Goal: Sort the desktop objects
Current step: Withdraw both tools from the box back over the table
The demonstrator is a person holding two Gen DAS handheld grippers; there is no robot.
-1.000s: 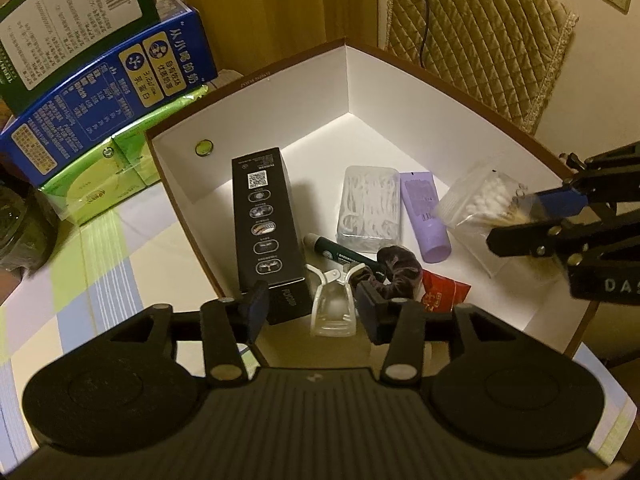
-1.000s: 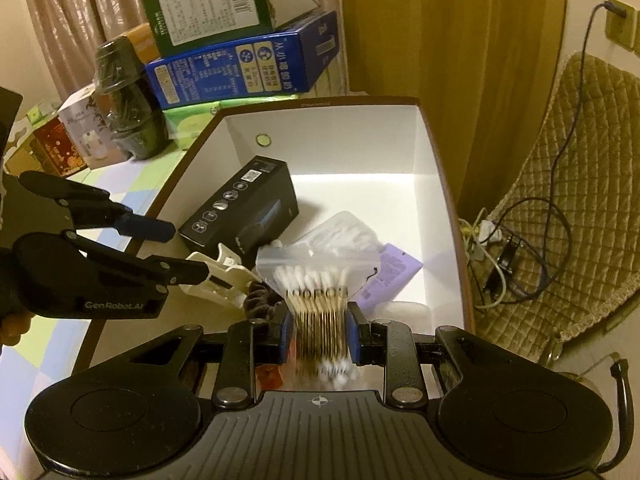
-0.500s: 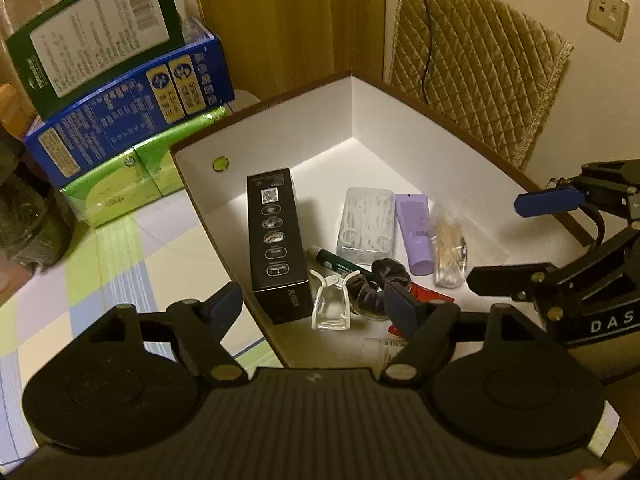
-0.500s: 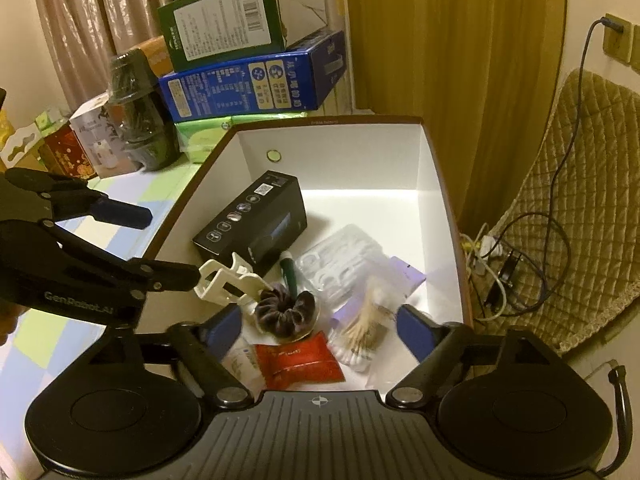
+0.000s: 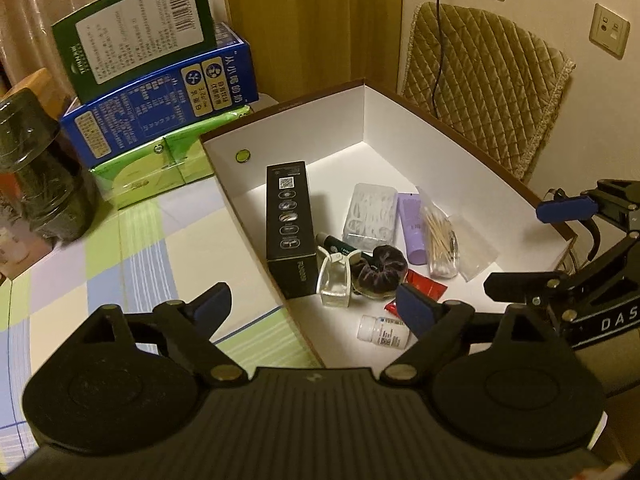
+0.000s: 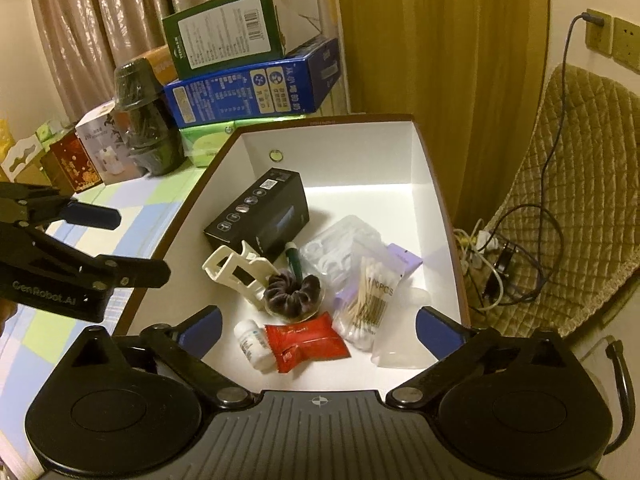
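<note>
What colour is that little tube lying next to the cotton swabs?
Pale purple tube, clearest in the left wrist view.

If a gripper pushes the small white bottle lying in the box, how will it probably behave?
The small white bottle lies on its side on the smooth floor of the white box, so it will probably roll rather than slide. It looks like light plastic, so a gentle push should move it. The red packet beside it would likely stop it on that side.

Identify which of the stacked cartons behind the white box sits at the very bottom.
The light green carton sits at the bottom, directly on the checked tablecloth; the blue carton rests on it, and the dark green carton tops the stack.
</note>
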